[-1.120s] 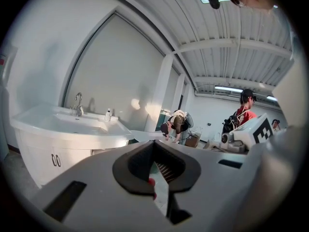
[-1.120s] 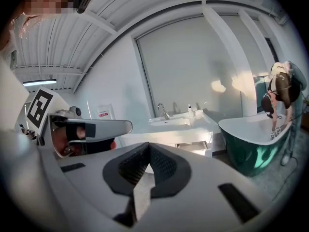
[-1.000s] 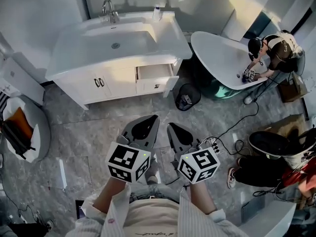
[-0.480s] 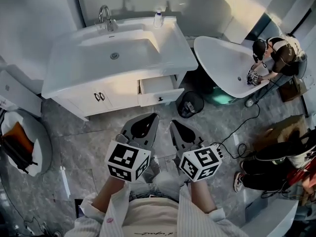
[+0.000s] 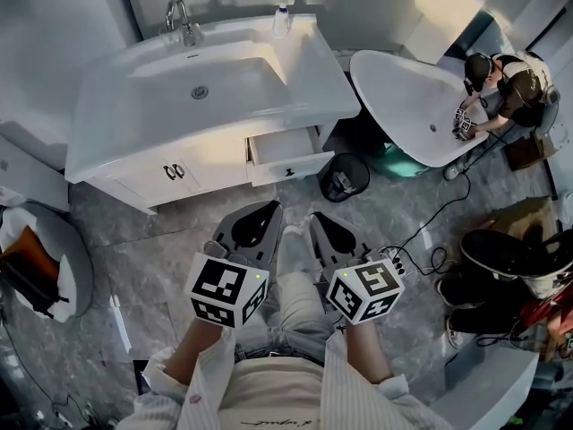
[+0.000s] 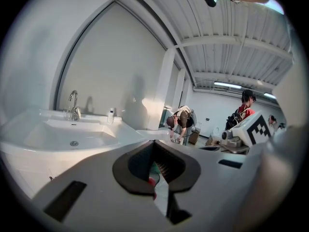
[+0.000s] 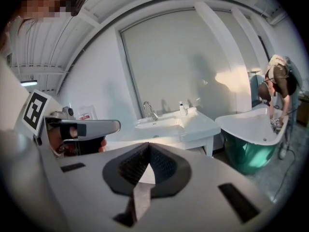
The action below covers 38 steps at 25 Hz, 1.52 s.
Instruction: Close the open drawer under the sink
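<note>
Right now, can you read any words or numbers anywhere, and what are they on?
No text here can be read.
Marker cubes: only black-and-white squares, no words.
Red-and-white sign on the wall: too small to read.
Shirt print: too blurred to read.
Bottle: label too small to read.

White bathtub [image 5: 398, 83] — black bin [image 5: 344, 178] nearby

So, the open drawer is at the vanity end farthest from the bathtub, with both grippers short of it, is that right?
Not quite: the head view shows the open drawer at the vanity end nearest the bathtub. The left gripper and right gripper are both short of it.
</note>
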{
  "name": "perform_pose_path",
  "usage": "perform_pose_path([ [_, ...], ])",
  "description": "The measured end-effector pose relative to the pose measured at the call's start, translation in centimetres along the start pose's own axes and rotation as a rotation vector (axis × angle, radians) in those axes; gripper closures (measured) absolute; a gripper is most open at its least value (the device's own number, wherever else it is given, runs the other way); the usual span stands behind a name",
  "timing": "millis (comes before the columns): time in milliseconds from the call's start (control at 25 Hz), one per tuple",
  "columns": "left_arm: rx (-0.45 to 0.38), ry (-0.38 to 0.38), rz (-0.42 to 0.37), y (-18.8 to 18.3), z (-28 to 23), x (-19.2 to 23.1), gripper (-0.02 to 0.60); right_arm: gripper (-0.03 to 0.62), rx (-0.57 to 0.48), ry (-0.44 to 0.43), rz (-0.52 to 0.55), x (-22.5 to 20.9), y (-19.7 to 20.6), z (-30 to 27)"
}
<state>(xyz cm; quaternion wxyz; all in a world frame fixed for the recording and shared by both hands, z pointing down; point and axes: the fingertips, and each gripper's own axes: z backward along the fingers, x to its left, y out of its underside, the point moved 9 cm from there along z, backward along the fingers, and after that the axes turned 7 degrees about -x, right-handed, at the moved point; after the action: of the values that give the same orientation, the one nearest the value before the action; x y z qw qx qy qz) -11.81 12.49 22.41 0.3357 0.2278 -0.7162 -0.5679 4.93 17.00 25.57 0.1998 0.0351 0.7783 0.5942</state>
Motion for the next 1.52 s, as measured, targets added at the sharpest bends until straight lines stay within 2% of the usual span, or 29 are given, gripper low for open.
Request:
perform_pose_path([
  [320, -0.001, -0.031, -0.004, -0.5, -3.4, 1.7, 0.566, 0.585, 0.027, -0.035, 0.002, -2.6, -0.9, -3.7],
  [560, -0.006, -0.053, -0.001, -1.3, -7.8, 3.5, 0.566, 0.585, 0.041, -0.064, 0.009, -5.7, -2.4, -7.4],
  [1000, -0.017, -0.156, 0.001, -4.2, -15.9, 6.5, 0.566, 0.585, 0.08, -0.144, 0.036, -12.2, -6.8, -14.3],
  [1240, -0.027, -0.212, 0.01, -4.4, -17.9, 7.4, 0.566, 0.585, 0.102, -0.205, 0.063, -13.8, -8.0, -16.9],
  [1520, 0.009, -0.214, 0.007, -3.8, -18.8, 8.3, 0.566, 0.585, 0.127, -0.2, 0.067, -14.3, -7.9, -18.2],
])
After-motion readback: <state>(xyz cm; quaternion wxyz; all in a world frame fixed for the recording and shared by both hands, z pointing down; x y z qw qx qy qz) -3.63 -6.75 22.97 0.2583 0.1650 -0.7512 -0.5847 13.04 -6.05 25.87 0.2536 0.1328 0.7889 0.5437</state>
